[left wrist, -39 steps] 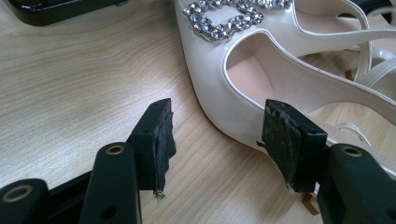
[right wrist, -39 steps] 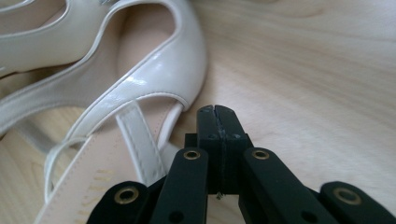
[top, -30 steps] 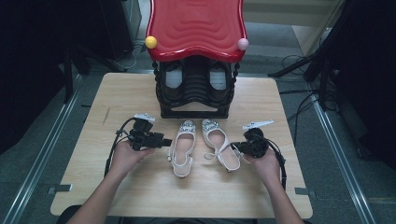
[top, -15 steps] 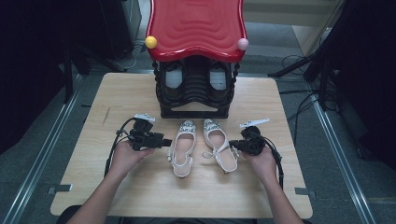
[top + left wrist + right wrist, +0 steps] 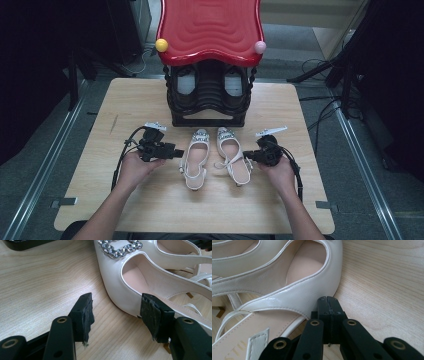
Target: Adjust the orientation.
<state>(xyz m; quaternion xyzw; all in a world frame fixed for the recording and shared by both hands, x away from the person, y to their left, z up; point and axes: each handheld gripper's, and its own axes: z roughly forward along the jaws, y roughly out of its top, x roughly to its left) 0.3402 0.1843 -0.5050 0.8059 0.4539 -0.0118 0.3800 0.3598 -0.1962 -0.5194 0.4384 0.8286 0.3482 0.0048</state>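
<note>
Our left tongs (image 5: 113,315) stand released, their two pads spread on either side of the outer flank of the left shoe (image 5: 130,287); one pad (image 5: 151,315) sits at the shoe's edge, the other pad (image 5: 85,315) over bare wood, and nothing is pinched between them. Our right tongs (image 5: 328,306) are clenched tight, pad against pad, with nothing between; their tip rests just beside or against the outer wall of the right shoe (image 5: 294,296), and we cannot tell which.

From the high view, both tongs flank the pair: left tongs (image 5: 176,153) by the left shoe (image 5: 196,159), right tongs (image 5: 248,156) by the right shoe (image 5: 234,156). Both shoes lie flat on the bench (image 5: 125,110), side by side near its middle, in front of the black rack (image 5: 207,102) with the red top (image 5: 210,27).

We judge the work barely begun: neither shoe is lifted or gripped, and both remain to be taken up and presumably stowed in the rack.

Each shoe's long axis runs from us toward the rack, jewelled toes pointing at it, heels and straps toward us; the heels splay slightly apart.
</note>
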